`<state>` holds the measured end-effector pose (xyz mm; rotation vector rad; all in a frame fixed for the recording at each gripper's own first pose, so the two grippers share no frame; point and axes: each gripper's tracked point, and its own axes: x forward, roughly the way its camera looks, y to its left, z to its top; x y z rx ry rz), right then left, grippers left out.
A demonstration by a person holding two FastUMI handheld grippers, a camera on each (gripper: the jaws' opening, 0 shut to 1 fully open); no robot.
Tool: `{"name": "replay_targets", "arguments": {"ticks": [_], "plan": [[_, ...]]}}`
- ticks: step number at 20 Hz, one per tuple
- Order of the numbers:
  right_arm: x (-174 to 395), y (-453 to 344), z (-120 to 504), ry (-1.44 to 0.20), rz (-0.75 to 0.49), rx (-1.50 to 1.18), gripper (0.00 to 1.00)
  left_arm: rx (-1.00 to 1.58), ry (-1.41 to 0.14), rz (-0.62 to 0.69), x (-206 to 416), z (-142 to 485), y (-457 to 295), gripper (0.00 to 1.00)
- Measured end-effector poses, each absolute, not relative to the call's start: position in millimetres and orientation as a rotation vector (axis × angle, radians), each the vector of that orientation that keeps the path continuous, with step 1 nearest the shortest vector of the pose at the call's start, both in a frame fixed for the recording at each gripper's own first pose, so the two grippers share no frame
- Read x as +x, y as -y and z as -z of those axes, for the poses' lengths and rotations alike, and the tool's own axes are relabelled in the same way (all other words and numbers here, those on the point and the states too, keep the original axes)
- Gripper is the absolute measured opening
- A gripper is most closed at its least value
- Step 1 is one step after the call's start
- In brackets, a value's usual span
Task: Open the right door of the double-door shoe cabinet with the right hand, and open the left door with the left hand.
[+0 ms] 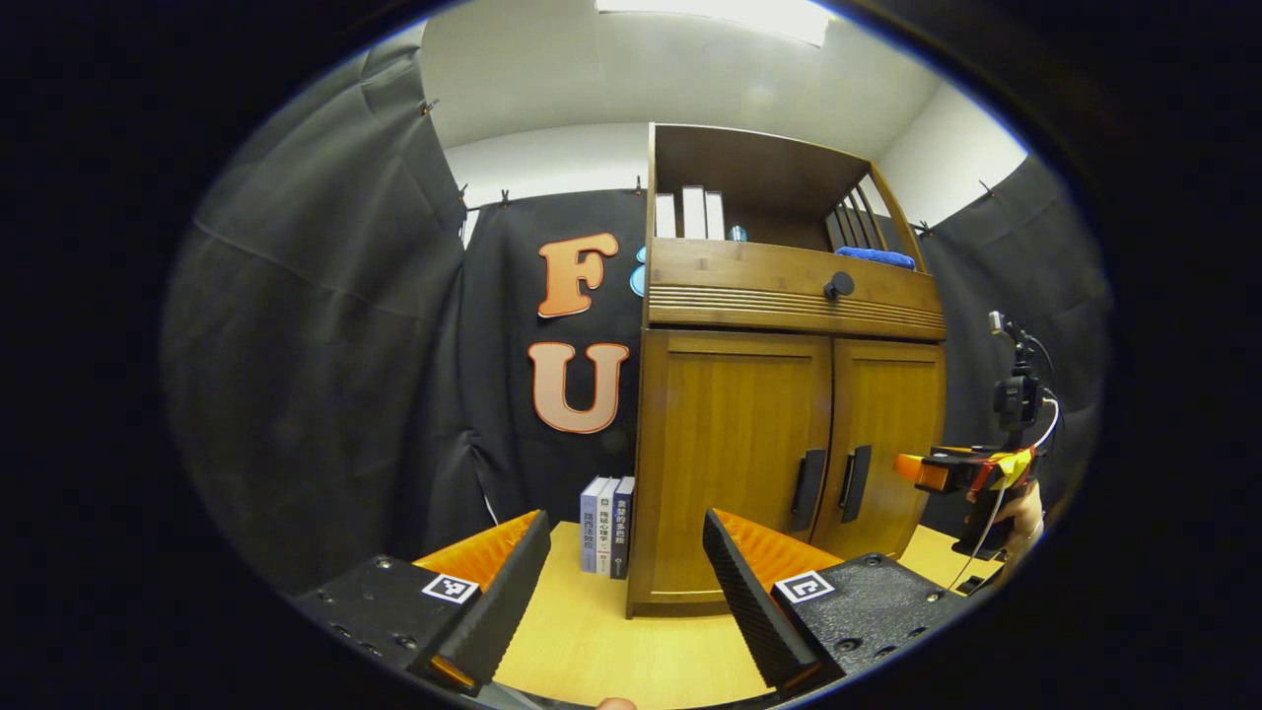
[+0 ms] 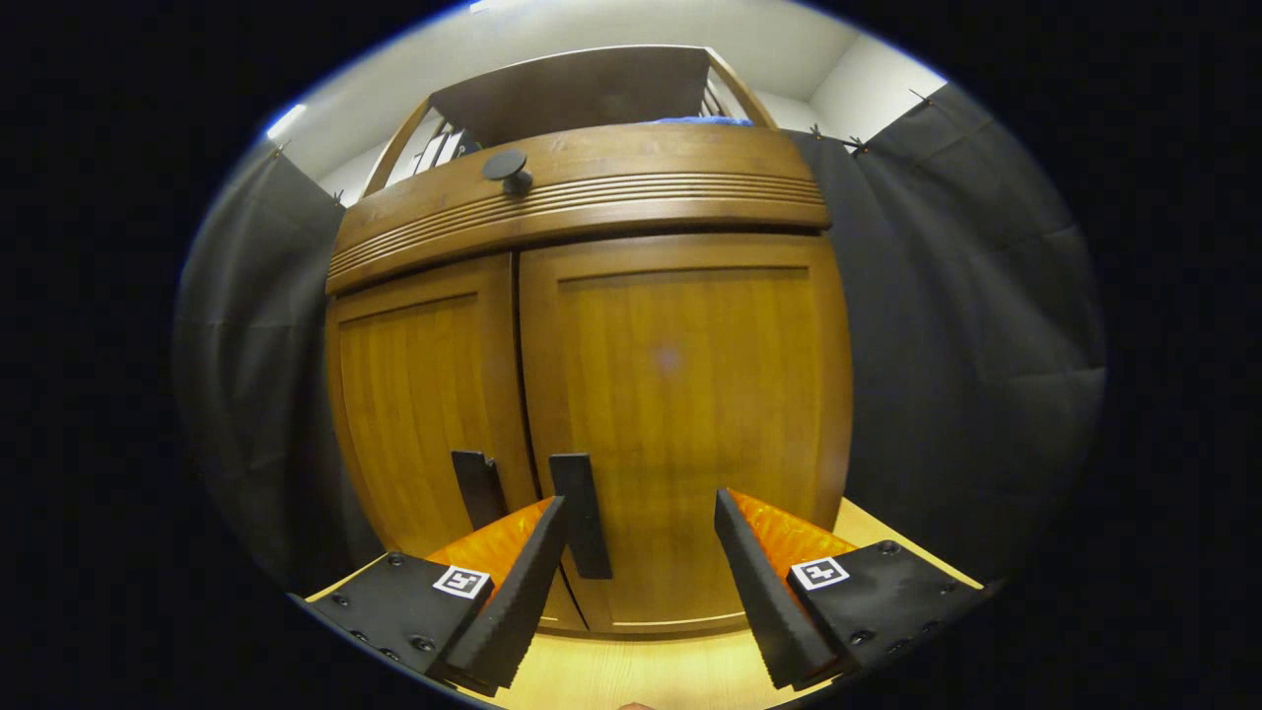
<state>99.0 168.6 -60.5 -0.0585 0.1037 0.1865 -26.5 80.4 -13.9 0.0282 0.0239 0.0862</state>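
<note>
The wooden shoe cabinet stands on a light wooden table, both doors closed. Its left door and right door each carry a black vertical handle near the centre seam: left handle, right handle. My left gripper is open, some way in front of the cabinet's left side. My right gripper is open close to the right door, with its left finger just beside the right handle and the left handle further left. The right gripper also appears in the left gripper view, held by a hand.
Several books stand upright on the table left of the cabinet. Above the doors is a drawer with a round black knob, and an open shelf with books and a blue cloth. Black curtains surround the booth.
</note>
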Motion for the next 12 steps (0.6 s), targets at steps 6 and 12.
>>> {"name": "replay_targets", "arguments": {"ticks": [6, 12], "plan": [[129, -193, 88, -0.140, -0.197, -0.088, 0.88, 0.037, -0.029, -0.121, -32, 17, -103, 0.92], [153, -200, 109, -0.169, -0.174, -0.099, 0.77, 0.054, -0.009, -0.141, -39, 17, -117, 0.92]]}}
